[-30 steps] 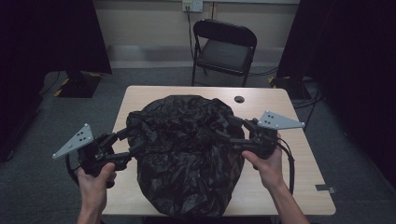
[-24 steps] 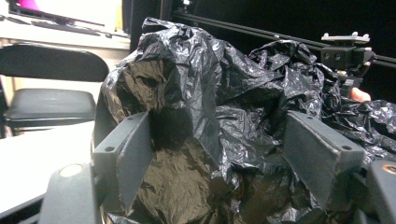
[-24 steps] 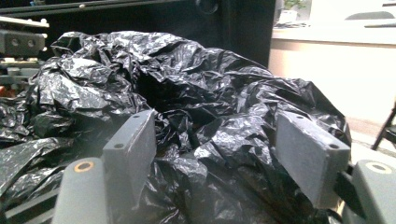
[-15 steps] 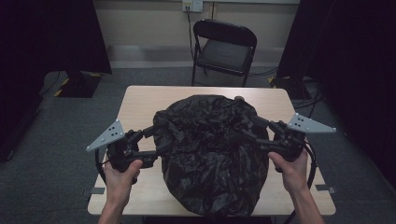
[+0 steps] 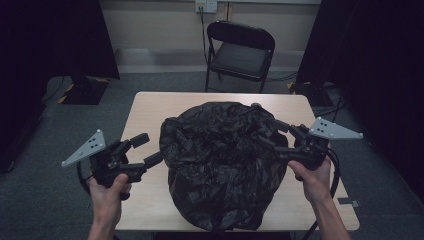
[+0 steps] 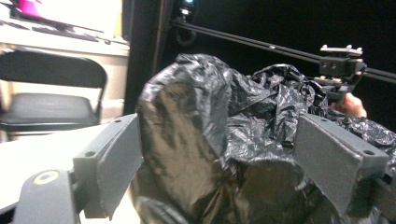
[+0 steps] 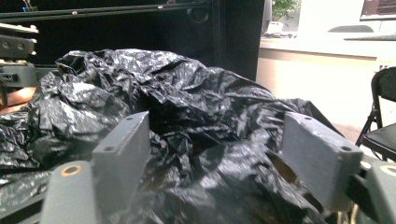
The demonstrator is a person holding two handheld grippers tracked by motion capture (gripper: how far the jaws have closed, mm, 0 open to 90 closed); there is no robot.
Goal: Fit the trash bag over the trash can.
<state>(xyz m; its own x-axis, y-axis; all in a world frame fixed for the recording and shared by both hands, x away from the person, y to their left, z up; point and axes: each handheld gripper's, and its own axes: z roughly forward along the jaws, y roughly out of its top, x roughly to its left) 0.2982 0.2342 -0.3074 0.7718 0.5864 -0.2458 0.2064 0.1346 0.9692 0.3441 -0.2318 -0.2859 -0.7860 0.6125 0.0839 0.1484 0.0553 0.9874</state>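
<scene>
Item one: black plastic bag (image 5: 220,165), crumpled and bulging, lying on the middle of the light wooden table (image 5: 145,107) and reaching to its near edge. Seen along my own jaws, its glossy folds rise right ahead (image 6: 205,135) and (image 7: 187,126).

Item two: my left gripper (image 5: 148,149), held in my left hand (image 5: 107,192) at the bag's left flank. Jaws apart, having just been opening; their tips stand just beside the plastic in the high view, and in the left gripper view the bag bulges between them without either pad pressing on it.

Item three: my right gripper (image 5: 272,134), held in my right hand (image 5: 312,177) at the bag's upper right. Jaws apart, likewise just opened wider; crinkled plastic lies between them, not clamped.

Item four: black folding chair (image 5: 240,50), beyond the far edge of the table, well apart from the bag.
</scene>
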